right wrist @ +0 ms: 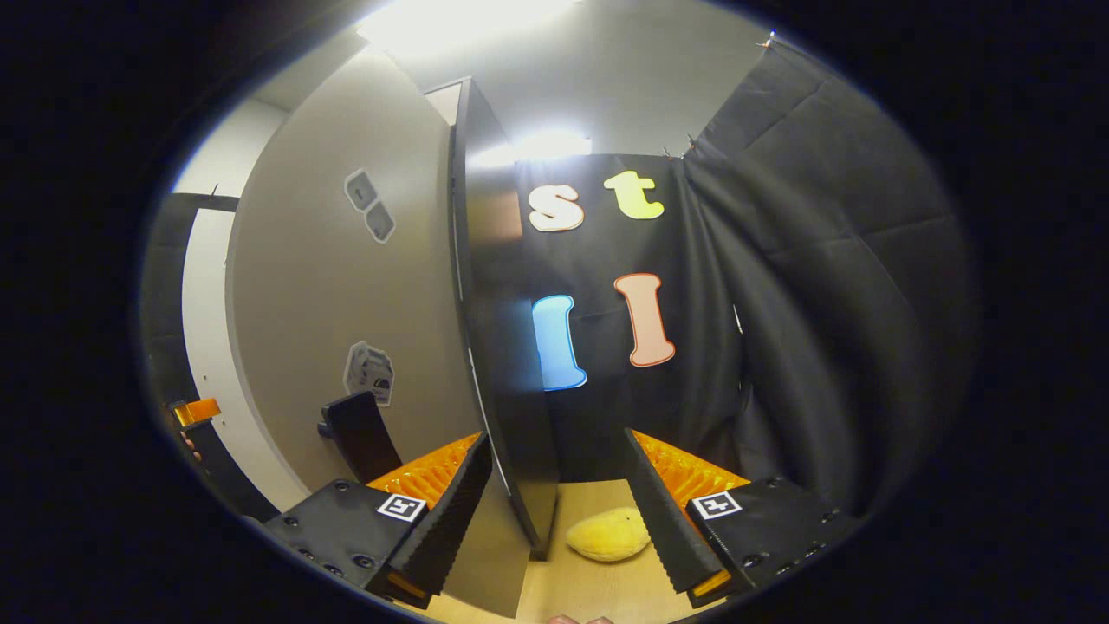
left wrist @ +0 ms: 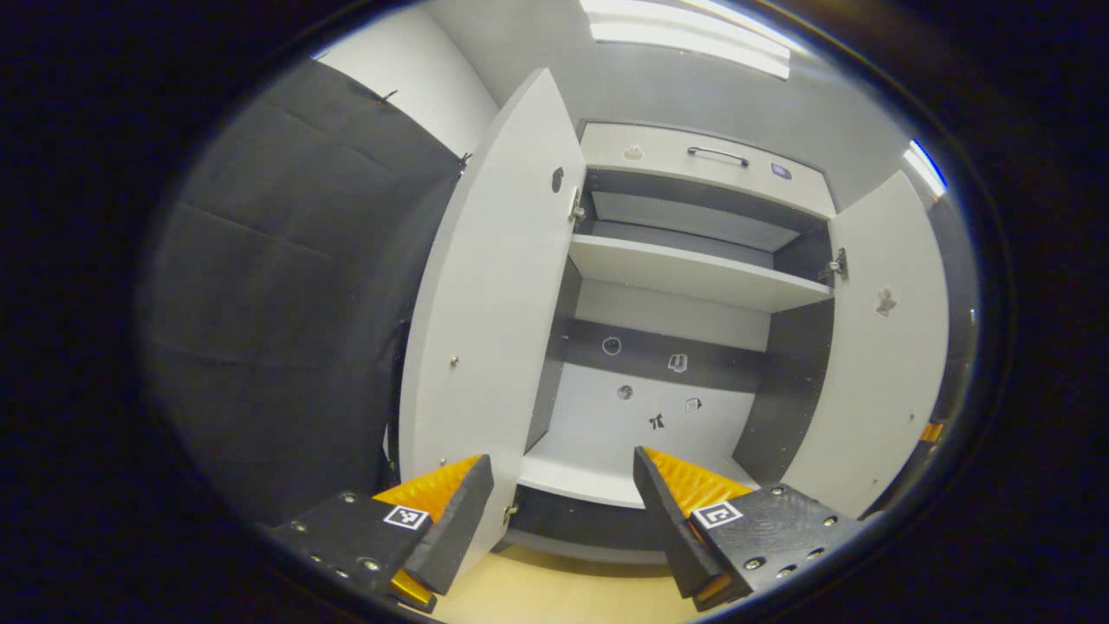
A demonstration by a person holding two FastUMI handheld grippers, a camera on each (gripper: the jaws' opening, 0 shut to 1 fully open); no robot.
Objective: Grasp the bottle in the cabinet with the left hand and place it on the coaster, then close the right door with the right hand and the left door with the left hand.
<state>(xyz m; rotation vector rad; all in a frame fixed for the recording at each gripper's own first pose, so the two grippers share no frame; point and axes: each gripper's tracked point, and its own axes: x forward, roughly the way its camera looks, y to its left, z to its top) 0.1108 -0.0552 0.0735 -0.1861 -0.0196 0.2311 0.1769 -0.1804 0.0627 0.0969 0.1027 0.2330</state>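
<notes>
White cabinet doors (left wrist: 494, 286) upright, swung outward.

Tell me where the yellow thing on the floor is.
In the right gripper view, the yellow thing lies low between the open fingers, just right of the door edge.

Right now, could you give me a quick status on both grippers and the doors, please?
Left gripper open, facing cabinet. Right gripper open, astride right door edge. Left door open. Yellow thing by right door.
</notes>
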